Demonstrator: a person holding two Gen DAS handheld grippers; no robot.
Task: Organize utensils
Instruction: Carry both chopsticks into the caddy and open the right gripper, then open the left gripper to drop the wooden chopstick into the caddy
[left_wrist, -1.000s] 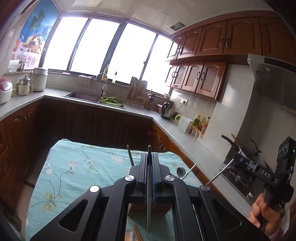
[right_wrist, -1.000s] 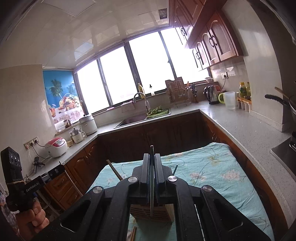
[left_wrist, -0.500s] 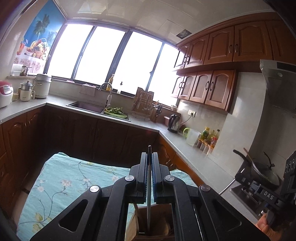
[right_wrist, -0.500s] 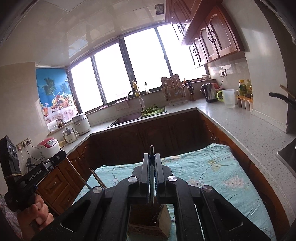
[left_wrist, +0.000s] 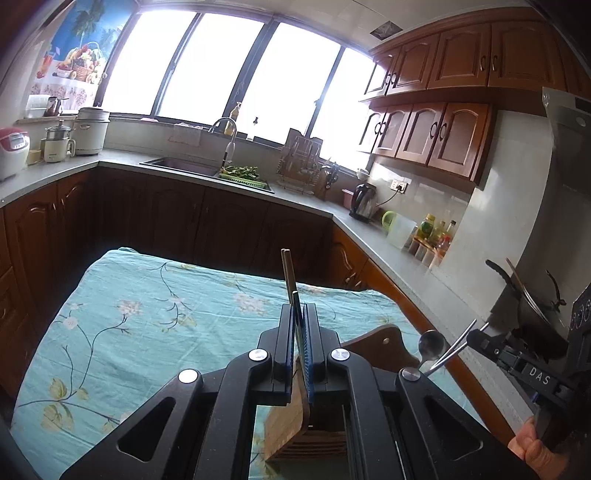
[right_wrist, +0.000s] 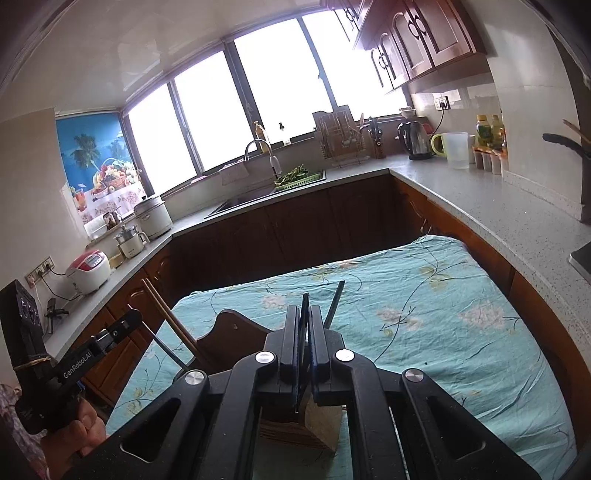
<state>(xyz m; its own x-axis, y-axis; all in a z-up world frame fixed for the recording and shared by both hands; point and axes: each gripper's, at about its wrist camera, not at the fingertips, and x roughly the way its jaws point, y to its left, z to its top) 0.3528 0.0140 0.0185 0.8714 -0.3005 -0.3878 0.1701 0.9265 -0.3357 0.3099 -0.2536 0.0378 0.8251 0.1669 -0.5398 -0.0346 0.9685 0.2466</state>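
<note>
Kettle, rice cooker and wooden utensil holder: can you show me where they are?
kettle (right_wrist: 414, 140), right wrist view, on its shiny body.
rice cooker (right_wrist: 89, 271), right wrist view, on its white side.
wooden utensil holder (left_wrist: 286, 424), left wrist view, on its front wall.

A home kitchen is showing here. Brown wood cabinets (left_wrist: 436, 133) are hanging over a grey counter (right_wrist: 480, 206) that is wrapping round three walls under wide windows (left_wrist: 258, 74). A sink (left_wrist: 181, 165) with a curved tap (left_wrist: 223, 127) is sitting below the glass, greens (left_wrist: 240, 171) lying beside it. A kettle (right_wrist: 415, 140), rice cookers (right_wrist: 88, 269), sauce bottles (left_wrist: 434, 230) and a dish rack (right_wrist: 341, 136) are standing along the counter, and a pan (left_wrist: 517, 284) is resting on the stove. A floral cloth (right_wrist: 424, 295) is covering the table.
</note>
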